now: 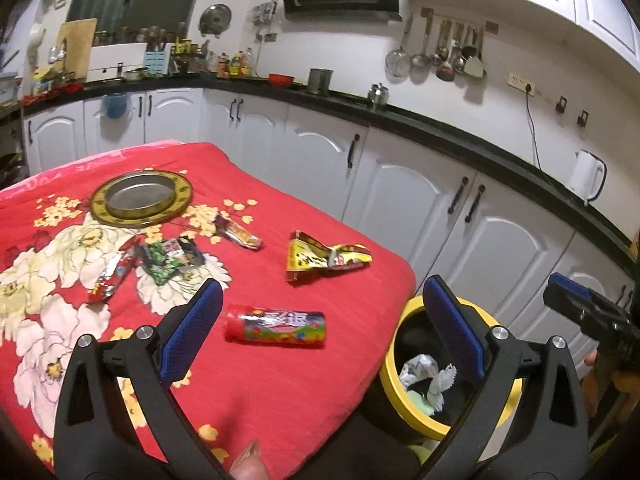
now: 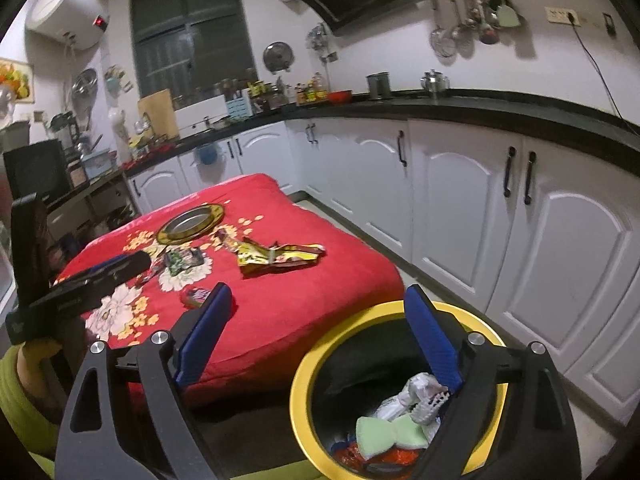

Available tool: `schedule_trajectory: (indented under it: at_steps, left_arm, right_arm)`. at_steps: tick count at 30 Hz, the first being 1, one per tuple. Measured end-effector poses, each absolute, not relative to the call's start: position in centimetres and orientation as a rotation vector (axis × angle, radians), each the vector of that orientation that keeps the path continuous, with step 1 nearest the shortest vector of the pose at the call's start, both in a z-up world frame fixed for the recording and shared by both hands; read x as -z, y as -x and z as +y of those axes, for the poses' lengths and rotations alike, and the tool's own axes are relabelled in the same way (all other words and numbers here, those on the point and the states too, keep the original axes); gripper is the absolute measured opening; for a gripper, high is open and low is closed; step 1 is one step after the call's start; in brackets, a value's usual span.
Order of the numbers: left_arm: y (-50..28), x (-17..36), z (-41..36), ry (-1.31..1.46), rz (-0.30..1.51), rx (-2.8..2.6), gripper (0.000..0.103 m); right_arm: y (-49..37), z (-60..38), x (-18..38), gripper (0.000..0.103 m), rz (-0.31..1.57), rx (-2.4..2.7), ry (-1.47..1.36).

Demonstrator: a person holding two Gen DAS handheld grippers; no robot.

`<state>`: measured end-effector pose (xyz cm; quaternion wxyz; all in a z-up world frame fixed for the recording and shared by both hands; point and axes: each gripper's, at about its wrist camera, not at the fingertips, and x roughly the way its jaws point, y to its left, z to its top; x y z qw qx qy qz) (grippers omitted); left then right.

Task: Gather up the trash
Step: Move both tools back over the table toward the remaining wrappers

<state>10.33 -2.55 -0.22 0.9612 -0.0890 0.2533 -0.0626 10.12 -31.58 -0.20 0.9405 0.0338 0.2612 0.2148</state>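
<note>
The red cylindrical wrapper (image 1: 276, 325) lies on the red floral cloth (image 1: 280, 380) between the tips of your left tongs (image 1: 322, 312), which are spread wide and hold nothing. Beyond it, the yellow wrapper (image 1: 326, 260) sits near the cloth's right edge. Your right tongs (image 2: 320, 322), also wide and empty, hang with the right finger over the yellow-rimmed bin (image 2: 300, 392), just off the cloth's corner. White cabinets (image 2: 500, 220) stand well apart to the right.

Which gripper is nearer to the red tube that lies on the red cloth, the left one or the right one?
Left. The left gripper hangs open right over the red tube, which lies between its fingers. The right gripper hangs open over the yellow-rimmed bin, beside the table.
</note>
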Motion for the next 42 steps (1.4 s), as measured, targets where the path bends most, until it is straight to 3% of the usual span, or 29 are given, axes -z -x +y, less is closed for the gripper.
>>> schedule_trajectory:
  at_steps: [18,42]
  left_arm:
    - [-10.9,-1.5,3.6,0.149,0.488,0.007,0.092]
    - [-14.9,3.0,11.7,0.199,0.642,-0.134,0.092]
  right_arm:
    - [-11.9,-22.7,-1.0,0.087,0.513,-0.594,0.103]
    - [-23.0,-14.8,5.6,0.087,0.651,-0.615,0.453]
